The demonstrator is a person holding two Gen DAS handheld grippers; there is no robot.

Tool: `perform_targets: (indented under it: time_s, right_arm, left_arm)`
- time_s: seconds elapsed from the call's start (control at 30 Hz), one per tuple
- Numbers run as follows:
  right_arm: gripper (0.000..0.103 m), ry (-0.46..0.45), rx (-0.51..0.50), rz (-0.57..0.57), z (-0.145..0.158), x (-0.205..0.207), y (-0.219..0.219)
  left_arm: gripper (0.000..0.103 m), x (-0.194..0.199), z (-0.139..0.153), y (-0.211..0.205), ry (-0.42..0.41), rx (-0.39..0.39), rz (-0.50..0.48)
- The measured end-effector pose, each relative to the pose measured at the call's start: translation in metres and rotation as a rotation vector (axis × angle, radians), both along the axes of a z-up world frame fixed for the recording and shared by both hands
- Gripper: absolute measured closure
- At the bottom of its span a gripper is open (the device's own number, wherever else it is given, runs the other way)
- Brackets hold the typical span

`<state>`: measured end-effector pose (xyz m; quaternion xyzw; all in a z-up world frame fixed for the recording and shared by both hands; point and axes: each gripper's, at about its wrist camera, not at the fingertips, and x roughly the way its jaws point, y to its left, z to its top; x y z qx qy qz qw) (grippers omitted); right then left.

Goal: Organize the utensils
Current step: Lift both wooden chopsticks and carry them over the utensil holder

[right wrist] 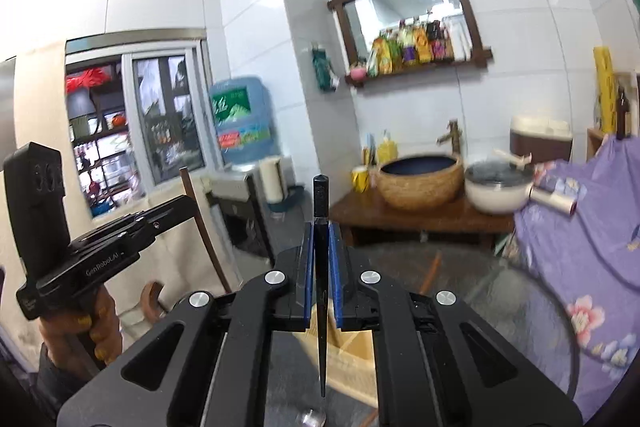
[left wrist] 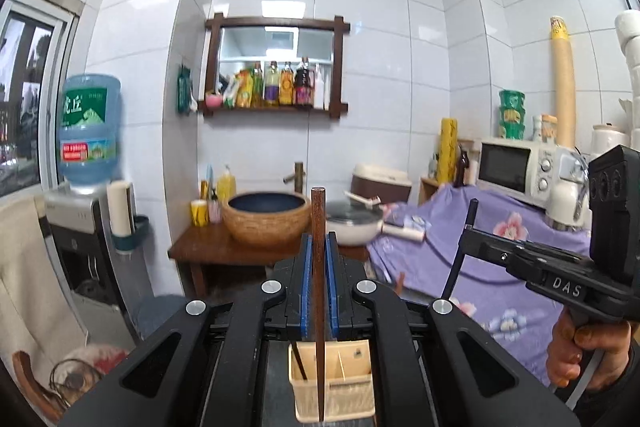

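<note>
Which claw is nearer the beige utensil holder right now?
Left. The left claw holds a brown chopstick upright, its tip directly over the beige utensil holder. The right claw, gripping a black chopstick, sits off to the holder's side.

Below us we see a dark glass tabletop [right wrist: 500, 291] with a round rim. A cream utensil holder [left wrist: 334, 383] stands on it, split into compartments; one dark chopstick [left wrist: 298, 363] leans in its left compartment. Near the tabletop's close edge lies a small clear object [right wrist: 310, 417], too blurred to name. A purple floral cloth [right wrist: 592, 247] lies just beyond the right rim.
</note>
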<state>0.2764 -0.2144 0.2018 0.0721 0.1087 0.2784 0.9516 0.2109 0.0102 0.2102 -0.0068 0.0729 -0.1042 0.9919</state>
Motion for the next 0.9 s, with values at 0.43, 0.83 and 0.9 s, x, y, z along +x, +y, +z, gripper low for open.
perform_targets:
  time_s: [0.43,0.83,0.9]
  right_arm:
    - [0.095,0.043,-0.026,-0.134,-0.055,0.055,0.014]
    - [0.095,0.17,-0.034,-0.148,-0.114,0.071,0.015]
    - [0.095,0.177,-0.037,-0.155,-0.116,0.072,0.015]
  left_arm:
    - [0.096,0.071,-0.055,-0.008,0.06,-0.025,0.063]
    - [0.096,0.092,-0.119,0.001,0.208,-0.045,0.082]
    - [0.096,0.094,-0.123,0.004,0.226,-0.05,0.086]
